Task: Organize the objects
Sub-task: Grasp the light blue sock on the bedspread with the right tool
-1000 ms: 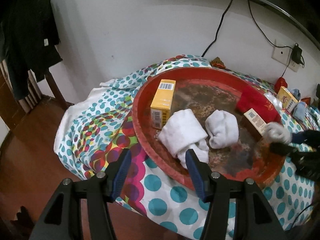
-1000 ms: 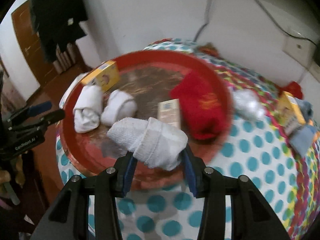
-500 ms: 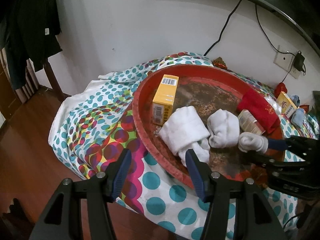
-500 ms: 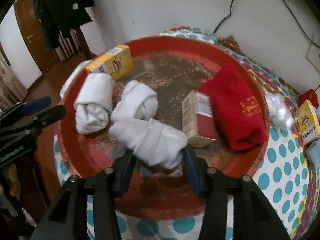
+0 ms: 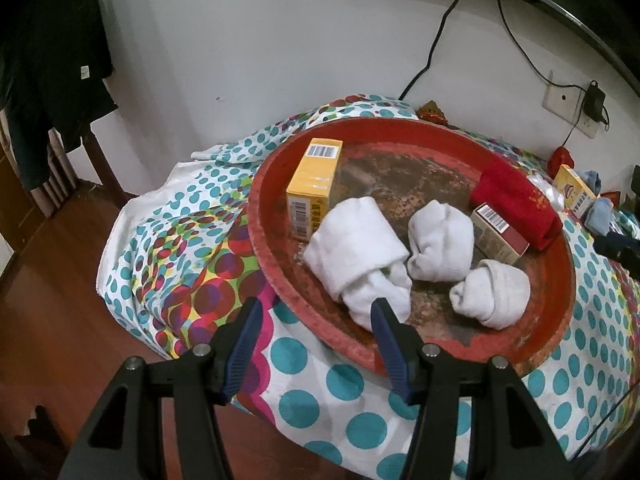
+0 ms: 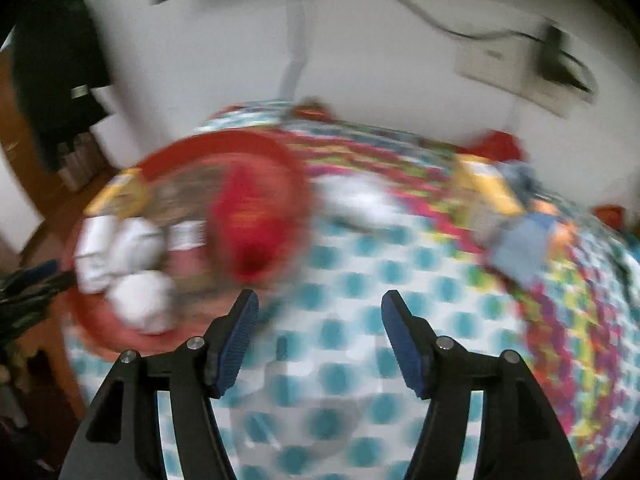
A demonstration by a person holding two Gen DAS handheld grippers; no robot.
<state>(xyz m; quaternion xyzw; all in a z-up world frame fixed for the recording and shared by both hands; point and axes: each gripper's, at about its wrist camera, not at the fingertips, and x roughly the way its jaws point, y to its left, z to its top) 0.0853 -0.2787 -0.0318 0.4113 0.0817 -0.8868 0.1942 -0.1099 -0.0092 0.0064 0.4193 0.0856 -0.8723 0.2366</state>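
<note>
A round red tray point(image 5: 272, 256) on the dotted cloth holds three rolled white socks: a large one point(image 5: 356, 248), a middle one point(image 5: 440, 248) and a greyer one point(image 5: 494, 294) near the front rim. A yellow box point(image 5: 314, 184), a small red-and-tan box point(image 5: 498, 234) and a folded red cloth point(image 5: 516, 208) also lie in it. My left gripper point(image 5: 316, 320) hangs open over the tray's near rim, holding nothing. My right gripper point(image 6: 318, 312) is over bare dotted cloth right of the tray point(image 6: 292, 160), its jaws opening with nothing between them; that view is blurred.
Right of the tray lie a yellow box point(image 5: 576, 192), a blue sock point(image 5: 600, 210), a white crumpled wad point(image 6: 360, 200) and small red items by the wall. A cable and wall socket point(image 5: 564, 100) are behind. Wooden floor and a chair with dark clothes are at left.
My right gripper let go of the greyish white sock roll, which now lies in the tray near the front rim, and swung right over the cloth. The left gripper stayed put.
</note>
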